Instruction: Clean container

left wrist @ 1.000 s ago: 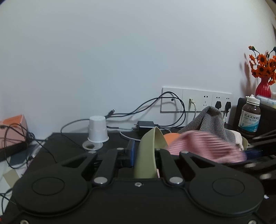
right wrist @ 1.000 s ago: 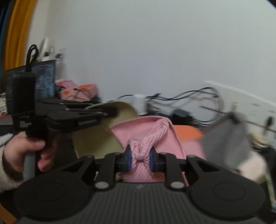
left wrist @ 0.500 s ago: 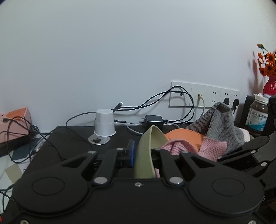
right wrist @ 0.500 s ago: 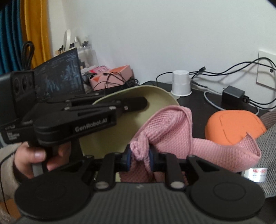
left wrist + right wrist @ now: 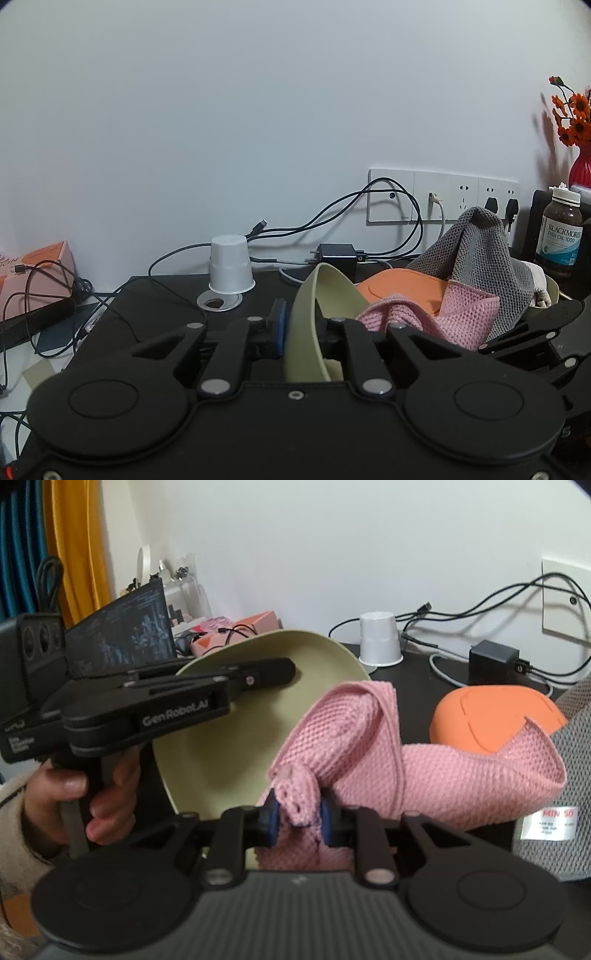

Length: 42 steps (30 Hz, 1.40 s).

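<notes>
Left gripper (image 5: 301, 328) jaws clamping green bowl (image 5: 236, 716) rim; right gripper (image 5: 295, 814) jaws pinching pink cloth (image 5: 369, 746). Advice: pressing cloth flat inside, keeping bowl steady.

Right gripper (image 5: 295, 814) has swung left and down since a second ago, bringing the pink cloth (image 5: 354, 746) against the green bowl (image 5: 221, 746); cloth's loose end now drapes, seemingly, onto the orange lid (image 5: 495, 712).
</notes>
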Each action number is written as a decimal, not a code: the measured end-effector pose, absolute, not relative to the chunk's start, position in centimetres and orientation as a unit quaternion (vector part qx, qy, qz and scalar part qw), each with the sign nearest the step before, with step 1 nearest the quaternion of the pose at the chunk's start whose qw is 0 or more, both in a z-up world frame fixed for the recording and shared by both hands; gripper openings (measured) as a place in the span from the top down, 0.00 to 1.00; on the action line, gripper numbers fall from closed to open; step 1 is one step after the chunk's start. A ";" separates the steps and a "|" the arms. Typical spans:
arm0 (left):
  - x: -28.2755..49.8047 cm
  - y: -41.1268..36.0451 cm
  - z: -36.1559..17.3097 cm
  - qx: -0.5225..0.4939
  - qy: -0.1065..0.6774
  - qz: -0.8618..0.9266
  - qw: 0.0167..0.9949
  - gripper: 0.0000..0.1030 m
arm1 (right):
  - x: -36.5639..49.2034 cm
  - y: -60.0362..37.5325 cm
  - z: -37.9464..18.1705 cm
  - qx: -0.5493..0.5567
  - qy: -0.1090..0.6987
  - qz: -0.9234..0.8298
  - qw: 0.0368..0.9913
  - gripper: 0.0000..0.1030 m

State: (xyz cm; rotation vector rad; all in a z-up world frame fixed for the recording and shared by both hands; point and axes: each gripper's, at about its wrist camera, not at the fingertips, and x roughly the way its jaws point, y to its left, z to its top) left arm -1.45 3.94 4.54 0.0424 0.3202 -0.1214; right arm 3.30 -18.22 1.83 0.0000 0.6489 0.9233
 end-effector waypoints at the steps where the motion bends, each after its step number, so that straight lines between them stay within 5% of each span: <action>1: -1.4 4.0 4.5 0.021 0.161 -0.060 0.985 0.88 | 3.1 -18.1 1.8 -0.005 0.303 0.436 0.847 0.79; 42: -0.9 4.0 3.7 0.014 0.179 -0.075 0.981 0.83 | 1.2 -17.6 3.4 0.050 0.229 0.476 0.848 0.81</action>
